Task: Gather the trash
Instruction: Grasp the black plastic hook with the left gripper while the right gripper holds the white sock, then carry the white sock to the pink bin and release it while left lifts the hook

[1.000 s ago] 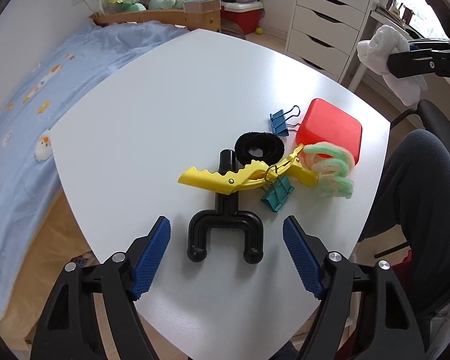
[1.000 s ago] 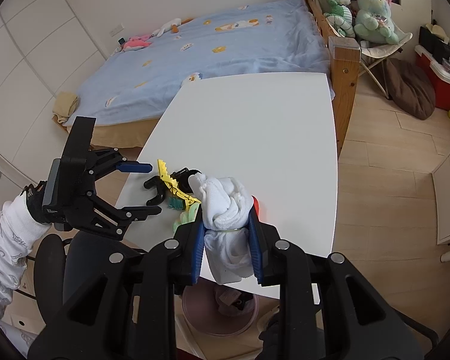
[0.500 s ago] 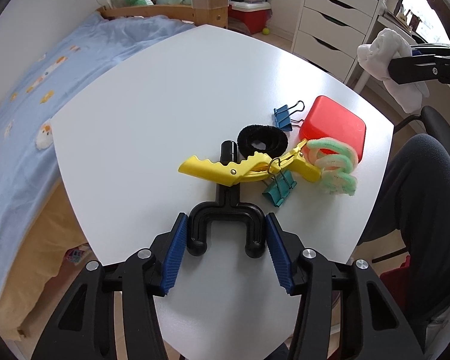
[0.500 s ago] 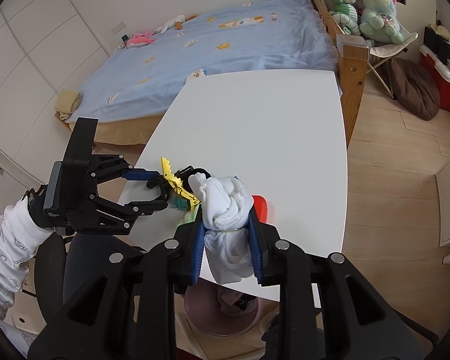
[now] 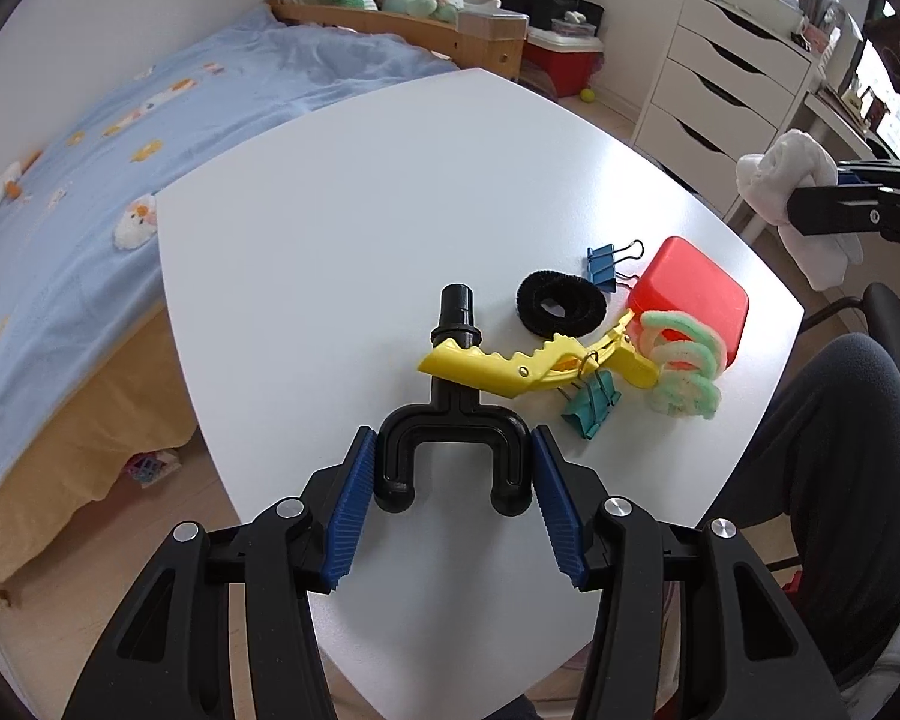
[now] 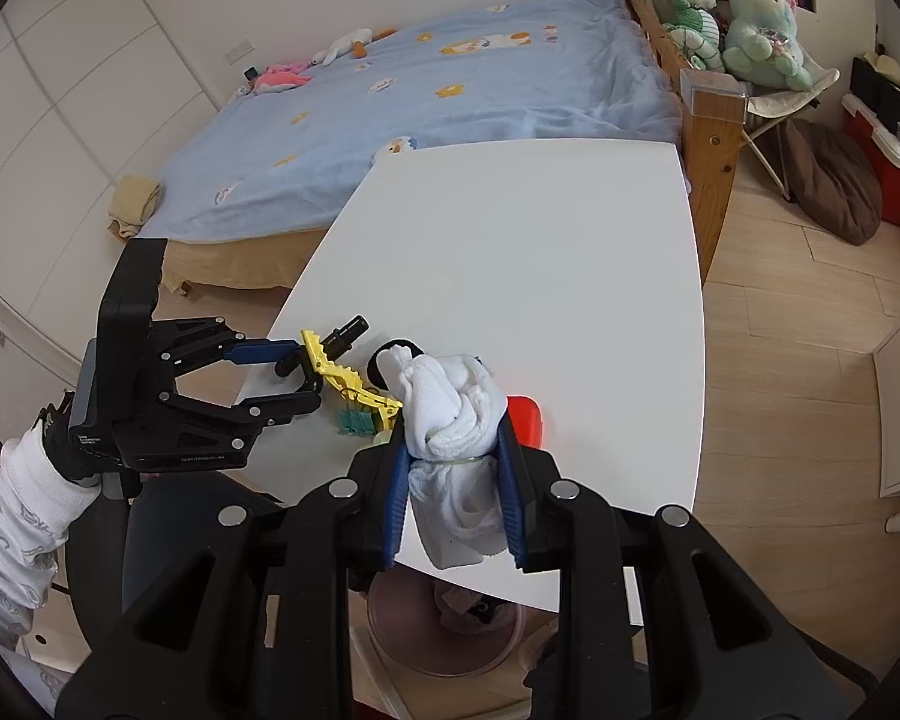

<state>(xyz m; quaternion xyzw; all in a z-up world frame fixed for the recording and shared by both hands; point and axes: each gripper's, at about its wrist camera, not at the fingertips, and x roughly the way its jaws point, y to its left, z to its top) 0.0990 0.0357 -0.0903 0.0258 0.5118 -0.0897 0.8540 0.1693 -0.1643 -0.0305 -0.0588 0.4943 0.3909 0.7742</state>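
On the white table (image 5: 330,240) lies a black forked plastic part (image 5: 450,414), its stem under a yellow toothed clip (image 5: 510,363). My left gripper (image 5: 453,498) has both blue pads pressed against the two legs of the fork; the right wrist view shows the same grip (image 6: 282,378) at the table's near corner. My right gripper (image 6: 453,480) is shut on a balled white cloth (image 6: 456,414), held in the air just off the table edge. Below it, under the table, stands a pinkish bin (image 6: 444,630) with things inside.
Beside the yellow clip lie a black hair ring (image 5: 561,303), a blue binder clip (image 5: 606,261), a teal binder clip (image 5: 591,405), a red box (image 5: 696,294) and a fuzzy green-pink coil (image 5: 684,372). A bed (image 5: 90,210), white drawers (image 5: 720,90) and a person's dark-clad leg (image 5: 840,450) surround the table.
The left gripper's jaws have closed from wide apart onto the legs of the black forked part, and its view has rolled slightly. The right gripper has kept still with the cloth.
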